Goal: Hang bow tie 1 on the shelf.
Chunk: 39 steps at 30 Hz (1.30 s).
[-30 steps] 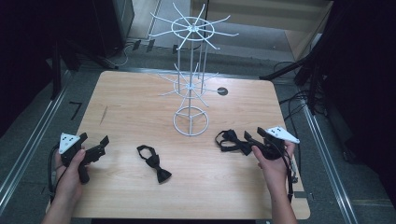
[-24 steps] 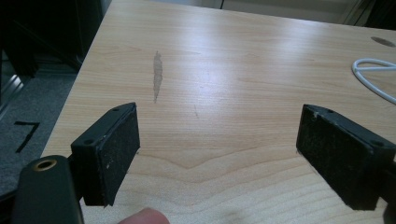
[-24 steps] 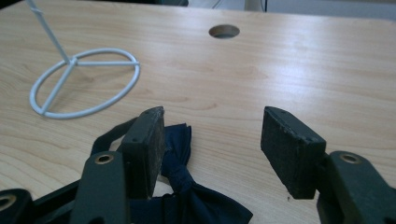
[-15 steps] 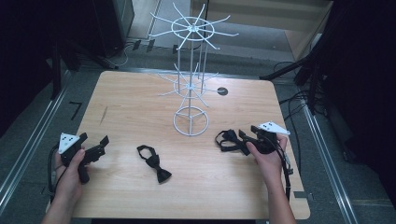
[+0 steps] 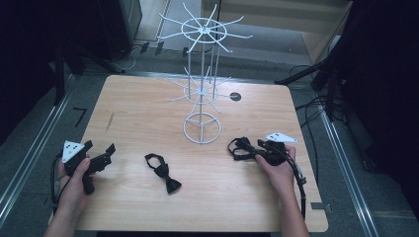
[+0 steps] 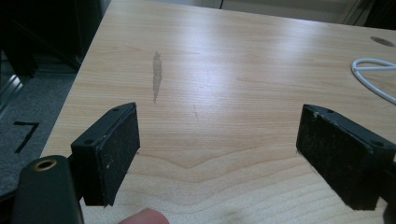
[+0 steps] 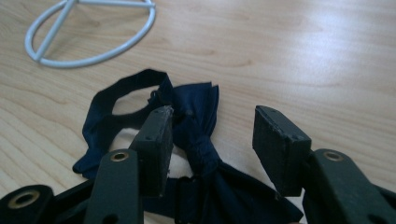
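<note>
While both my claws sit low over the wooden table (image 5: 148, 108), the right one (image 7: 212, 135) straddles a dark bow tie (image 7: 201, 135).

Its jaws stand apart, one on each side of the tie's knot, not pressing it; from above, this tie (image 5: 242, 148) lies near the table's right edge, just right of the white wire stand (image 5: 202, 94) and its ring base (image 7: 88, 32). My right hand (image 5: 276, 165) holds that gripper (image 5: 258, 151) pointing left toward the stand. My left claw (image 6: 217, 154) is wide open over bare wood with nothing between the jaws, held near the left edge by my left hand (image 5: 74, 177). A second bow tie (image 5: 163, 173) lies flat between the two grippers, apart from both, in front of the stand.
</note>
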Available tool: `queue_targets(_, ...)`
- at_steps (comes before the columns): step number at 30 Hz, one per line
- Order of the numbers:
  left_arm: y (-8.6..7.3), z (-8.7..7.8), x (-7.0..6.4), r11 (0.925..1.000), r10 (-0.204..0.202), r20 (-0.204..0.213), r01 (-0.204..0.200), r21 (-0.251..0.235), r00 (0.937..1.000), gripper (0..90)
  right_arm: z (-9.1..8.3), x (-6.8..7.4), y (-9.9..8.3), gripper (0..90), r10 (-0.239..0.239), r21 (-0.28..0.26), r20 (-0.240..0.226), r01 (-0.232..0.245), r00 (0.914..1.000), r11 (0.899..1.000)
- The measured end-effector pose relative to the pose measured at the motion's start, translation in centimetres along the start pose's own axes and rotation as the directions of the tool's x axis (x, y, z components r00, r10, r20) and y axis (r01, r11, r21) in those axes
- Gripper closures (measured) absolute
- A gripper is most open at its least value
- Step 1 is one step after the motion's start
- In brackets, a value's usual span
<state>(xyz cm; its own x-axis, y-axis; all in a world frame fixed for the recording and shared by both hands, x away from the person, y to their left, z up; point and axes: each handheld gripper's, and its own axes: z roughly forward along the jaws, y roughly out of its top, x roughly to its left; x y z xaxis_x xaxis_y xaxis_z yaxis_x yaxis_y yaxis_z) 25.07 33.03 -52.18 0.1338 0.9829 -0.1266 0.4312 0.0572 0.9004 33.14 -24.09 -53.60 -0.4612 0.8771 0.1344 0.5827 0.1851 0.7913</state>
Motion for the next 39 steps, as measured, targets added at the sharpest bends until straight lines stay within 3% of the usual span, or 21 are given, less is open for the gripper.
queue_targets(6,0.0,0.0,0.0,1.0000,-0.006,0.001,0.006,-0.001,1.0000,14.0,0.0,0.2,-0.5,56.1,-0.016,0.043,0.018,0.015,0.9997,0.999)
queue_targets(7,0.0,0.0,0.0,1.0000,-0.003,0.001,0.003,-0.001,1.0000,14.0,-0.2,0.0,-0.6,61.5,-0.001,0.034,0.014,0.001,0.9999,0.999)
queue_targets(12,0.0,0.0,0.0,1.0000,-0.002,0.003,0.002,0.002,1.0000,14.0,-0.4,-0.3,-0.8,66.6,0.028,0.050,-0.002,-0.028,0.9996,0.998)
queue_targets(19,0.0,0.0,-0.1,1.0000,0.003,0.002,-0.003,0.006,1.0000,14.0,-0.1,0.2,-1.0,69.1,-0.016,0.086,0.039,0.012,0.9991,0.996)
queue_targets(25,-0.1,-0.1,-0.2,0.9999,0.007,0.003,-0.007,0.011,1.0000,14.0,0.0,0.6,-1.0,74.4,-0.041,0.082,0.075,0.035,0.9964,0.996)
queue_targets(32,-0.1,-0.1,-0.2,0.9999,0.007,0.005,-0.008,0.012,1.0000,14.0,-0.2,0.6,-1.0,77.0,-0.022,0.066,0.076,0.017,0.9968,0.998)
queue_targets(39,-0.1,-0.1,-0.1,0.9999,0.005,0.008,-0.005,0.014,1.0000,14.0,-1.0,1.0,-0.4,77.2,0.003,-0.018,0.057,-0.002,0.9984,1.000)
